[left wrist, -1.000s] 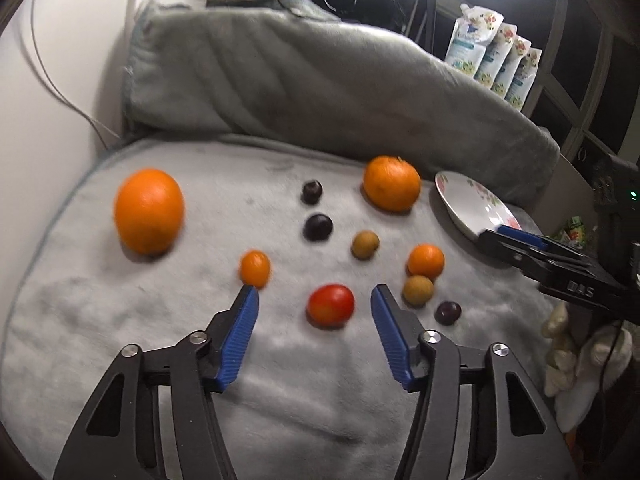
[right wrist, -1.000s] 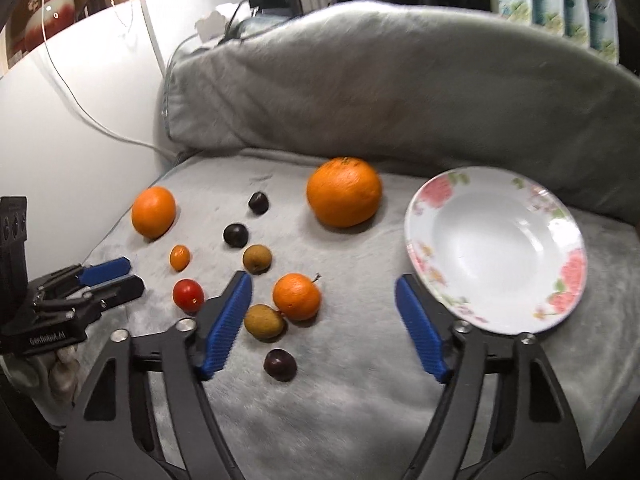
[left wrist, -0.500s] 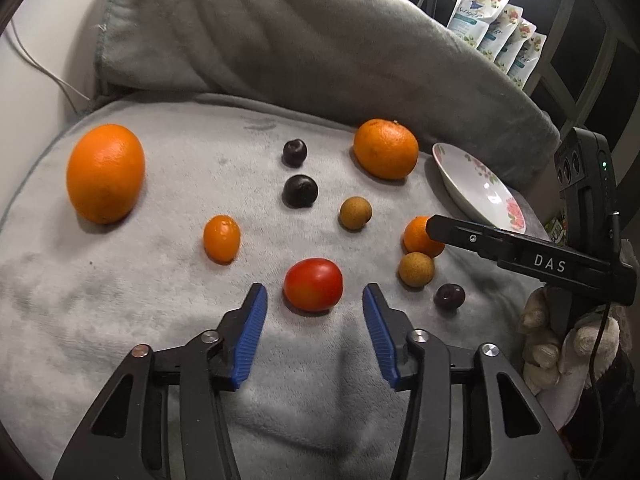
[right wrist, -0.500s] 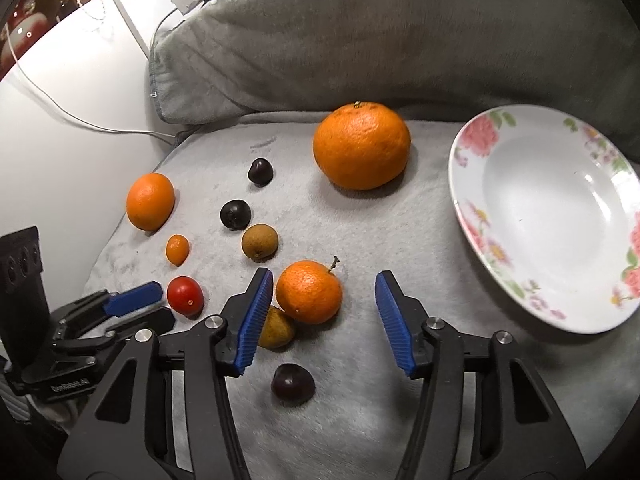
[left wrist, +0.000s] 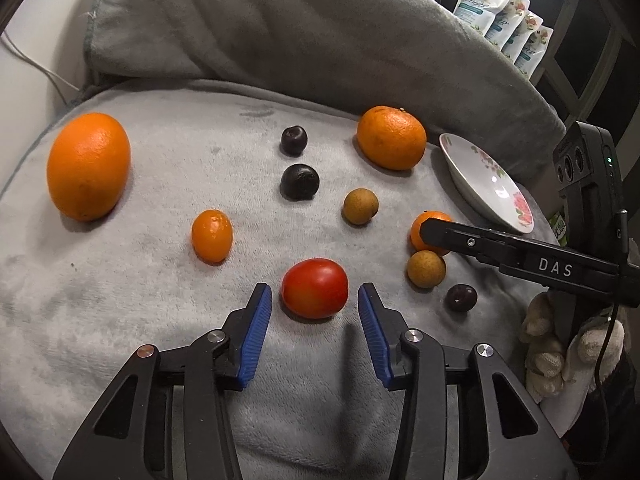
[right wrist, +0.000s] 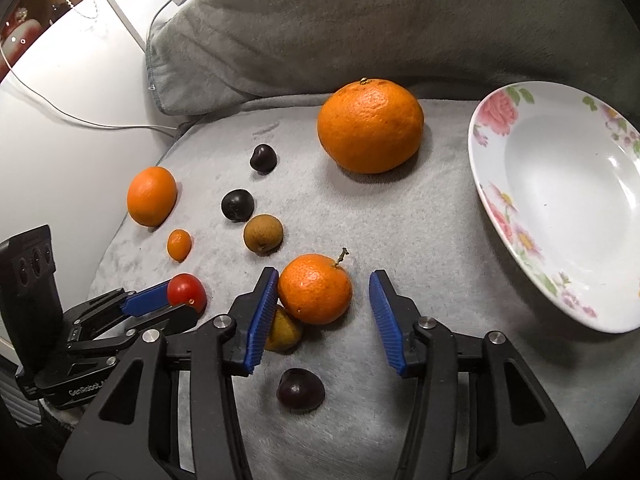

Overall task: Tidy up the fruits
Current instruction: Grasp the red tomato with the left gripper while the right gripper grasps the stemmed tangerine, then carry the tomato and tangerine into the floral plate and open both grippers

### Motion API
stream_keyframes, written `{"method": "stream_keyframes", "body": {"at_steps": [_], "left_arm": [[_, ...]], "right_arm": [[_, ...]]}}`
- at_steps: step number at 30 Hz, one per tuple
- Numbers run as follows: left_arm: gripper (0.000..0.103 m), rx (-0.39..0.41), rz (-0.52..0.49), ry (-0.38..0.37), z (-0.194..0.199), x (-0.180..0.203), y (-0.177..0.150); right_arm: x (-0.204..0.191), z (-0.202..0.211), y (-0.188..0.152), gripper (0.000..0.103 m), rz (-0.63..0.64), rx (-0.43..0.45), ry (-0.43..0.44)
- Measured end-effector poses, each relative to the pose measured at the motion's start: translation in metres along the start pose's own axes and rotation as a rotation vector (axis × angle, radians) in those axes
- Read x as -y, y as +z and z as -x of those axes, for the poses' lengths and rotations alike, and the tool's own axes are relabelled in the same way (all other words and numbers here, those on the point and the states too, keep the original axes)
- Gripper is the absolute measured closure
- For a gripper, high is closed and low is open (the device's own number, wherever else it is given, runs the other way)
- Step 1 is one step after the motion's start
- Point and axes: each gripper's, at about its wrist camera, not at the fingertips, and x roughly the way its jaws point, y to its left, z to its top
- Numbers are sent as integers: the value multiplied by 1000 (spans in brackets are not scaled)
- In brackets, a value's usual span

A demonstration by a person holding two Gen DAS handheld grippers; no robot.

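Observation:
Fruits lie scattered on a grey blanket (left wrist: 160, 320). My left gripper (left wrist: 315, 300) is open with a red tomato (left wrist: 315, 288) just ahead between its blue fingertips; the tomato also shows in the right wrist view (right wrist: 187, 289). My right gripper (right wrist: 324, 284) is open around a small stemmed mandarin (right wrist: 315, 289), its left pad close to the fruit. A brown longan (right wrist: 282, 330) lies half hidden behind that pad. A floral white plate (right wrist: 560, 200) sits empty at the right and also shows in the left wrist view (left wrist: 486, 184).
A large orange (left wrist: 89, 166), a kumquat (left wrist: 212, 235), two dark plums (left wrist: 300, 181), a big mandarin (left wrist: 391, 137) and longans (left wrist: 360, 206) lie on the blanket. Another dark plum (right wrist: 300, 390) lies under my right gripper. A blanket-covered cushion (right wrist: 360, 20) rises behind.
Both grippers have moved forward and lower. The tomato now sits at the left fingertips and the small mandarin between the right fingers. Both jaws have narrowed slightly.

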Motion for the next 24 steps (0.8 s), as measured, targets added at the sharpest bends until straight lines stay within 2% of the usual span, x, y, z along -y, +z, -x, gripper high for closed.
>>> {"method": "stream_keyframes", "body": {"at_steps": [6, 10, 16, 24], "left_arm": [[66, -8, 11, -9, -4, -4, 3], [71, -7, 15, -22, -4, -6, 2], [71, -4, 31, -34, -2, -7, 2], [71, 18, 23, -27, 7, -5, 5]], "right_arm": [[-1, -1, -1, 64, -4, -3, 31], [1, 0, -2, 64, -13, 3, 40], [2, 6, -4, 64, -24, 20, 41], [4, 34, -2, 64, -20, 84, 19]]}}
